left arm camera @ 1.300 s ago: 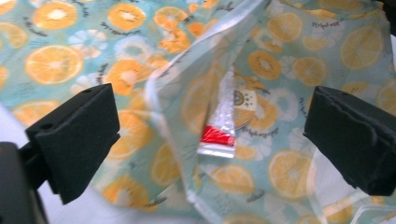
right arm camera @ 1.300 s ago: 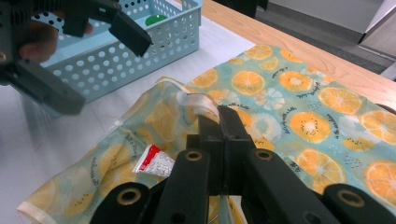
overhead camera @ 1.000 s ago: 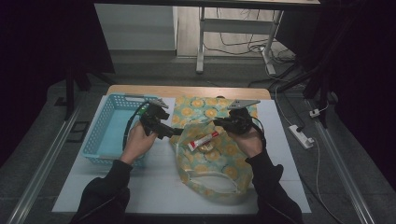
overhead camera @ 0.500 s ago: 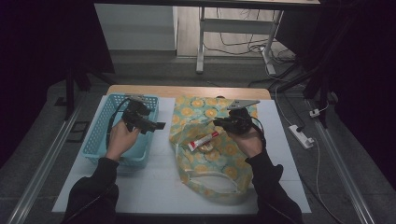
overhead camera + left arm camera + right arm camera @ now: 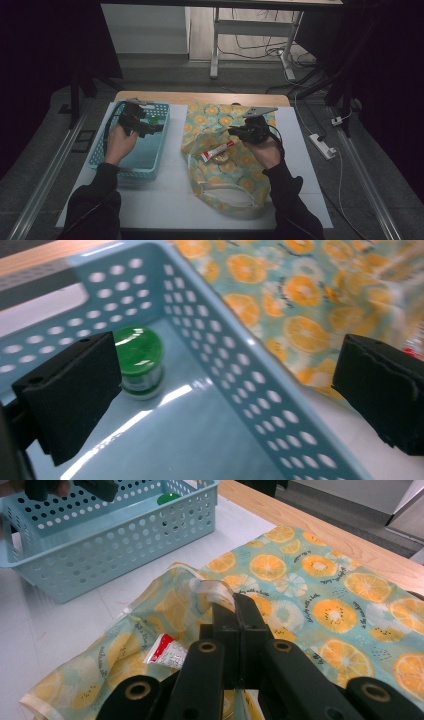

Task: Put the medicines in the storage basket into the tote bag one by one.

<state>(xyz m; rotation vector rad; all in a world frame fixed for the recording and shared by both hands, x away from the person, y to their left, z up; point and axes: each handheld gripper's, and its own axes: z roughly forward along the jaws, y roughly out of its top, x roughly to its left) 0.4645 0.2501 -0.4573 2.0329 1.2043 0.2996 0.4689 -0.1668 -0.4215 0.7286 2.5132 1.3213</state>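
1. The table (image 5: pixel 165 200) carries a white sheet, with a bare wooden strip along its far edge
2. The bag (image 5: pixel 227 170), a cloth one printed with orange slices, lies flat at the middle of the table; its mouth faces the basket, and its handle loop lies at the near end
3. The basket (image 5: pixel 102 157), pale blue with perforated walls, stands on the table just left of the bag, a strip of white sheet between them
4. The left claw (image 5: pixel 155 129) hangs over the far part of the basket, above its inside; in the left gripper view its jaws stand wide apart with nothing between them, one over the basket floor and one past the basket's right wall
5. The right claw (image 5: pixel 235 602) is clenched on the bag's rim (image 5: pixel 212 590), a pale hem strip that curls up out of the closed jaws, so the cloth there is lifted off the table
6. The tube (image 5: pixel 218 150), white with a red end, lies slanted in the bag's open mouth, just below the right claw; in the right gripper view its red end shows beside the jaws
7. The tin (image 5: pixel 137 360), small and round with a green lid, stands upright in the far corner of the basket, close to both walls
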